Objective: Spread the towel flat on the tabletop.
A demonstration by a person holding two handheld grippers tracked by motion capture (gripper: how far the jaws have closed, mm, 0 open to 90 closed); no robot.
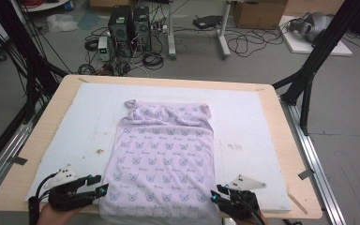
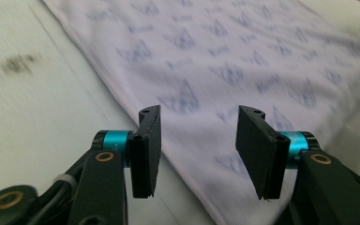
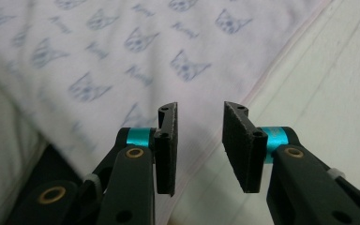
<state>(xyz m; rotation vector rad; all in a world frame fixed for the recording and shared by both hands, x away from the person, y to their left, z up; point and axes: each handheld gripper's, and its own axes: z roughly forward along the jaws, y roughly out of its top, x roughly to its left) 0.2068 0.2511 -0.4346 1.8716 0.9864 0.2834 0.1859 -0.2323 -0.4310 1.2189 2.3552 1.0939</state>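
1. Now we hold the left gripper (image 1: 101,185) with its jaws spread and nothing between the pads; in the left gripper view (image 2: 199,140) the cloth's edge runs just under and beyond the tips.
2. We hold the right gripper (image 1: 215,194) spread too, gripping nothing; in the right gripper view (image 3: 199,140) the cloth's hem passes below the gap.
3. Between the two grippers lies the lilac cloth (image 1: 161,154), printed with small blue figures, flat on the white mat (image 1: 248,122), its near end hanging over the table's front edge and its far end bunched.
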